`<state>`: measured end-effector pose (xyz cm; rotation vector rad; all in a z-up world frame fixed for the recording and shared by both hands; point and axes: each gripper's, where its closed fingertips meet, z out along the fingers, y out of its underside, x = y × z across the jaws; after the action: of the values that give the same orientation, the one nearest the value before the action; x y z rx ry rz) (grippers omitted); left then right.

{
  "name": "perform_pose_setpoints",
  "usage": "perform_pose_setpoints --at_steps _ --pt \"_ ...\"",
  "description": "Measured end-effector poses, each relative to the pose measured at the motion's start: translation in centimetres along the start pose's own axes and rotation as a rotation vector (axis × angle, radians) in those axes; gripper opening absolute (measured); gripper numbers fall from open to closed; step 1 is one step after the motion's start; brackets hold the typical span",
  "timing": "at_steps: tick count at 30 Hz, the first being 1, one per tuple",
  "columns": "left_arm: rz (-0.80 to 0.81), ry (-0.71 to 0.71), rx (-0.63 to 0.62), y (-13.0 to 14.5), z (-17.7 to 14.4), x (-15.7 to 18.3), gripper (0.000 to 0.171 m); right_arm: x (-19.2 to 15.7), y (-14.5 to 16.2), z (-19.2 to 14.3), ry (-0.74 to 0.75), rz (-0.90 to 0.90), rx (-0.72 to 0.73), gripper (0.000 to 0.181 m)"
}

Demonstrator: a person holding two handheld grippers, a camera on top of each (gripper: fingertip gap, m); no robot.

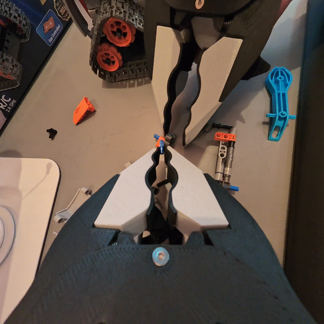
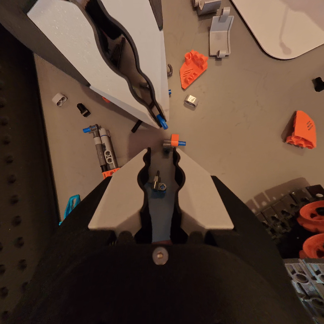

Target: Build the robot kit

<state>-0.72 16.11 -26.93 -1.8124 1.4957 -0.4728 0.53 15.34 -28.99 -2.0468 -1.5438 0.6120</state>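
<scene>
Blue pin (image 2: pixel 162 121) pinched in the left gripper (image 1: pixel 162 150), beside an orange-and-grey connector (image 2: pixel 172 141) at the spread right gripper's (image 2: pixel 161 149) tips on the table (image 2: pixel 228 122).

The left gripper (image 1: pixel 161 151) pinches a small blue pin (image 1: pixel 161 150) at its very tips. Just beyond those tips lies a grey-and-orange connector (image 2: pixel 172 141) with a blue peg — directly before the right gripper (image 2: pixel 161 149), whose fingers stand apart.
</scene>
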Motion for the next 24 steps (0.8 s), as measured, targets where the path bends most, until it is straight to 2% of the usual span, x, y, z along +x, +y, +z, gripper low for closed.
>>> perform_pose_setpoints --at_steps 7,13,16,20,24 --pt "-0.007 -0.003 -0.005 0.1 -0.2 -0.3 0.002 0.9 -0.8 -1.5 0.014 -0.035 0.020 0.025" --pt "-0.008 0.004 -0.014 0.3 -0.2 -0.2 0.002 0.5 -0.2 -0.2 0.000 -0.080 -0.087 0.018" --pt "-0.006 0.007 -0.018 0.3 -0.1 -0.1 0.002 0.6 -0.6 0.1 0.008 -0.078 -0.053 0.005" --pt "-0.008 0.010 -0.017 0.4 -0.1 -0.2 0.002 0.7 -0.7 -0.1 -0.005 -0.046 -0.004 0.005" --pt "-0.014 0.000 0.001 0.3 -0.3 -0.4 0.002 0.7 -2.1 -1.4 -0.044 0.010 0.132 0.005"
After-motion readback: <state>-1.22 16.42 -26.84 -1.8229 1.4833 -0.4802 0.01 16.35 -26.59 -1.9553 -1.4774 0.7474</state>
